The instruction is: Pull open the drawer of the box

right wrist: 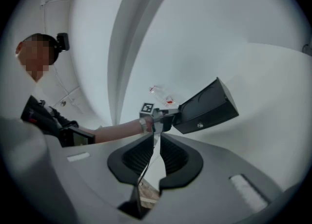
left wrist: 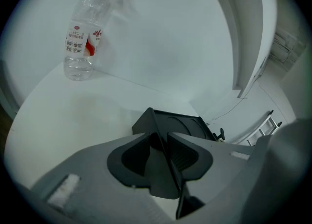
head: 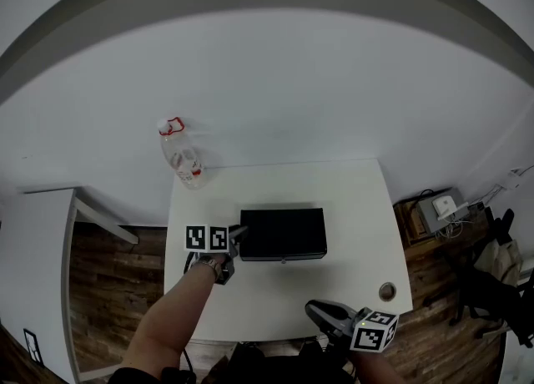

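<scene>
While the head view shows the black box (head: 284, 234) midway on the bench (head: 350, 199), the right gripper view faces its knobbed drawer front (right wrist: 202, 124), flush shut. Left tongs (left wrist: 165, 145) stand spread astride the box's corner; right tongs (right wrist: 157, 142), slightly parted, pinch nothing. A clear bottle (head: 182, 157) stands upright behind.

L gripper (head: 239, 234): held fwd at end of bare, outstretched L forearm (head: 175, 311); jaws wide apart. R gripper (head: 313, 308): low, close to body, tips pointing left; jaws parted by narrow gap, nothing btwn them.
</scene>
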Demonstrator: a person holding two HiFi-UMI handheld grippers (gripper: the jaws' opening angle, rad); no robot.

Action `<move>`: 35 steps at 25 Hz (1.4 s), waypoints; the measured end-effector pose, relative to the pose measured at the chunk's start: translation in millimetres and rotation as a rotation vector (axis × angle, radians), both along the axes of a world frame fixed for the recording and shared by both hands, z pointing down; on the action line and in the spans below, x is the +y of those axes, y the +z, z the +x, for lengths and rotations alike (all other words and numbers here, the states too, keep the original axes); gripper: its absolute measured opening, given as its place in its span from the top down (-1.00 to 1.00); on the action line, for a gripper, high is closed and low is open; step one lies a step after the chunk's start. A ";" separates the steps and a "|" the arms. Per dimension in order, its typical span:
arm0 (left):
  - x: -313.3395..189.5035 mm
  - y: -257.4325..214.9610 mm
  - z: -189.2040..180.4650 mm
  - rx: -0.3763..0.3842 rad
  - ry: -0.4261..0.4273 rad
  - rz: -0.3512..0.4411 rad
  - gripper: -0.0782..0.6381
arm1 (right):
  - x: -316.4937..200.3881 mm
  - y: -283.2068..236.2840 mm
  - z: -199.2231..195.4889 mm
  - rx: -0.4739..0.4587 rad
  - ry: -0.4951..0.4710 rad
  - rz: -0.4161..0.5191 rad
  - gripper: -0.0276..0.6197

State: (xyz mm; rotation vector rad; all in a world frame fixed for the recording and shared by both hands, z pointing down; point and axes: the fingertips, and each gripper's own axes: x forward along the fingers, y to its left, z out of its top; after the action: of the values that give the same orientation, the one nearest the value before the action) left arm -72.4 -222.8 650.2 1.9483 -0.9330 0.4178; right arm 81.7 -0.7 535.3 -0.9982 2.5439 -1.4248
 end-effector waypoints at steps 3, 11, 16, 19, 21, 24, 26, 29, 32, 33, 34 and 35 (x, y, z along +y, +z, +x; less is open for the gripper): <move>1.1 0.3 0.3 -0.001 -0.026 0.015 0.45 | -39.2 50.1 2.4 0.062 0.095 -0.103 0.76; 3.2 2.6 -0.3 0.045 -0.103 -0.003 0.45 | -103.8 126.3 -14.1 0.106 0.199 -0.337 0.60; 2.4 3.1 -0.9 0.056 -0.102 -0.005 0.44 | -109.4 140.3 -26.3 0.114 0.168 -0.365 0.58; 2.7 3.5 -0.4 0.062 -0.105 -0.010 0.44 | -113.8 144.5 -32.5 0.104 0.156 -0.375 0.55; 3.1 3.5 -0.4 0.064 -0.110 -0.013 0.44 | -115.9 148.1 -35.3 0.114 0.148 -0.384 0.55; 3.3 4.1 -1.3 0.066 -0.117 -0.015 0.44 | -117.6 152.1 -37.5 0.112 0.150 -0.391 0.56; 2.5 3.8 -1.6 0.070 -0.127 -0.014 0.45 | -119.1 153.3 -37.9 0.107 0.148 -0.392 0.57; 2.8 3.7 -2.1 0.083 -0.152 -0.016 0.45 | -119.8 153.9 -38.3 0.105 0.141 -0.389 0.57; 3.6 4.3 -2.9 0.086 -0.164 -0.017 0.45 | -119.3 154.2 -38.6 0.104 0.133 -0.385 0.57; 3.2 4.1 -2.9 0.083 -0.164 -0.016 0.45 | -120.2 154.1 -38.2 0.102 0.132 -0.384 0.57; 2.8 3.9 -2.9 0.079 -0.165 -0.015 0.45 | -121.2 153.9 -37.8 0.100 0.130 -0.383 0.57; 2.4 3.8 -3.0 0.077 -0.168 -0.015 0.45 | -122.2 153.8 -37.5 0.101 0.125 -0.382 0.58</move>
State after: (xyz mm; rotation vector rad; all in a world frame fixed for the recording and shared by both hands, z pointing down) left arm -75.4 -220.4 654.0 1.8424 -1.0313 0.2499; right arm 44.2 -123.0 689.1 -1.2840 2.2678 -1.9097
